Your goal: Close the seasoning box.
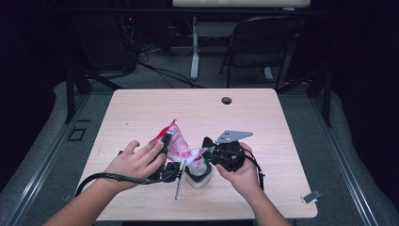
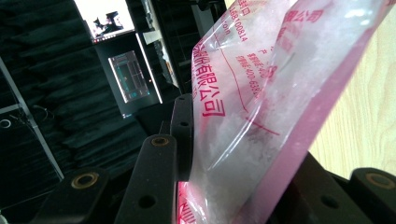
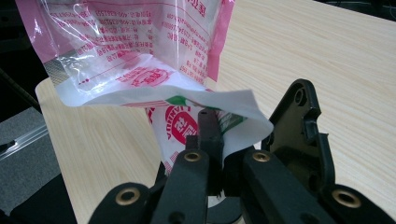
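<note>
A pink and clear plastic bag (image 1: 178, 141) with red print and white grains inside hangs between my two grippers over the table's front middle. My left gripper (image 1: 167, 145) is shut on the bag's left side; the bag (image 2: 261, 107) sits between its black jaws (image 2: 233, 154). My right gripper (image 1: 207, 150) is shut on the bag's white lower flap (image 3: 219, 100), pinched between its fingers (image 3: 243, 135). The bag's upper body (image 3: 140, 51) rises behind them. Directly under the bag stands a small clear container (image 1: 197, 178) on a dark base.
The light wooden table (image 1: 141, 113) has a cable hole (image 1: 226, 100) near its far edge. A thin metal utensil (image 1: 179, 186) lies beside the container. A small clip (image 1: 311, 196) sits at the front right corner. A folding chair (image 1: 263, 42) stands beyond the table.
</note>
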